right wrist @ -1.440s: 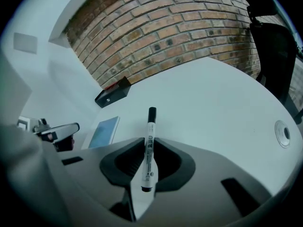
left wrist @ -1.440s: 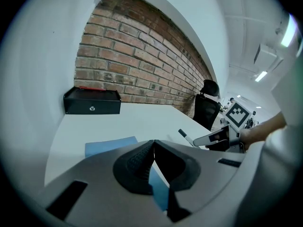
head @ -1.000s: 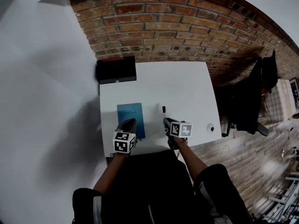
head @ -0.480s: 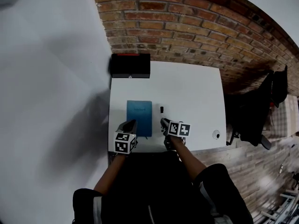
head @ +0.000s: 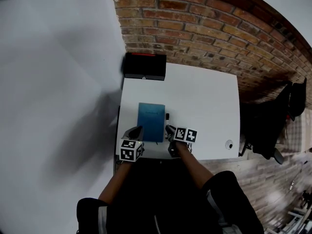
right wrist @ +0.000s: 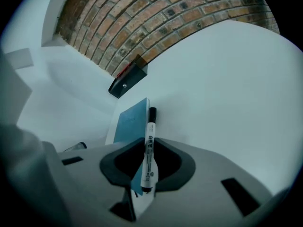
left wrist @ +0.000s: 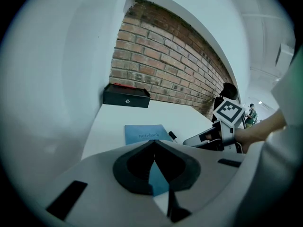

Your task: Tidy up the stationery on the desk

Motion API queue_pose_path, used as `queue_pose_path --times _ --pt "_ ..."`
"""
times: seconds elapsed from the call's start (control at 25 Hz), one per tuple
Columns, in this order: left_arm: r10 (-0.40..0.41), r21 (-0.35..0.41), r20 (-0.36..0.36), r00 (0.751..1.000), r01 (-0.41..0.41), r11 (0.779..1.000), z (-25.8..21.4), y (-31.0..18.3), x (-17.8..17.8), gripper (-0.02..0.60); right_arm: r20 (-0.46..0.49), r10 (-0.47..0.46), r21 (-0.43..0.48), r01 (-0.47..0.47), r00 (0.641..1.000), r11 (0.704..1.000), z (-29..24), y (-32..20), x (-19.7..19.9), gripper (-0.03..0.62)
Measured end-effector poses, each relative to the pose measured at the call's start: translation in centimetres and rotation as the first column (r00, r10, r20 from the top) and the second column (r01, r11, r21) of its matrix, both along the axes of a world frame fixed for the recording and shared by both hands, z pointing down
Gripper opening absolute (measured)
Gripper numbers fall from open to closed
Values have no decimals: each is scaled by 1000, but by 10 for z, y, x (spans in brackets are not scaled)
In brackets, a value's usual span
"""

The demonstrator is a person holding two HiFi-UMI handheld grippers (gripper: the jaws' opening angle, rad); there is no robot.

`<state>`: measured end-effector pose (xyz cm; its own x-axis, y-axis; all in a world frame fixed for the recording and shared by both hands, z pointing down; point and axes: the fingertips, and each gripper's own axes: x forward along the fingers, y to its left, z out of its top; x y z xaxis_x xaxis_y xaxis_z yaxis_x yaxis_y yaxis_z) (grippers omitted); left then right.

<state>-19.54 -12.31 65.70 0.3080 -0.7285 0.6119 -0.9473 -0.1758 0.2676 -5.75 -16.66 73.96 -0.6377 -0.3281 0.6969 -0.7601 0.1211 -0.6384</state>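
Observation:
A blue notebook (head: pixel 151 122) lies flat on the white desk (head: pixel 204 96), near its front left. My right gripper (head: pixel 168 129) is shut on a white marker (right wrist: pixel 148 150) whose black cap (head: pixel 167 116) points forward, just off the notebook's right edge (right wrist: pixel 129 121). My left gripper (head: pixel 137 130) hovers at the notebook's near left corner, jaws shut with nothing between them. In the left gripper view the notebook (left wrist: pixel 144 134) lies straight ahead of the left gripper (left wrist: pixel 154 144), with the right gripper (left wrist: pixel 204 138) off to its right.
A black box (head: pixel 144 66) with a red strip sits at the desk's far left corner, against the brick wall (head: pixel 204 28). A small round white object (head: pixel 229 144) lies near the front right corner. A dark chair (head: pixel 273 126) stands right of the desk.
Both grippers have shifted left across the desk. The marker's cap now sits close beside the notebook's right edge. The left gripper has come off the notebook toward its left corner.

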Motion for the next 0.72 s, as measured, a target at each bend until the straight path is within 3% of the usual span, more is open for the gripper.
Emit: queue_pose_path --times 0.72 --pt "-16 -24 7 1000 17 1000 9 3 -11 15 27 -74 -49 75 997 996 13 5 -15 77"
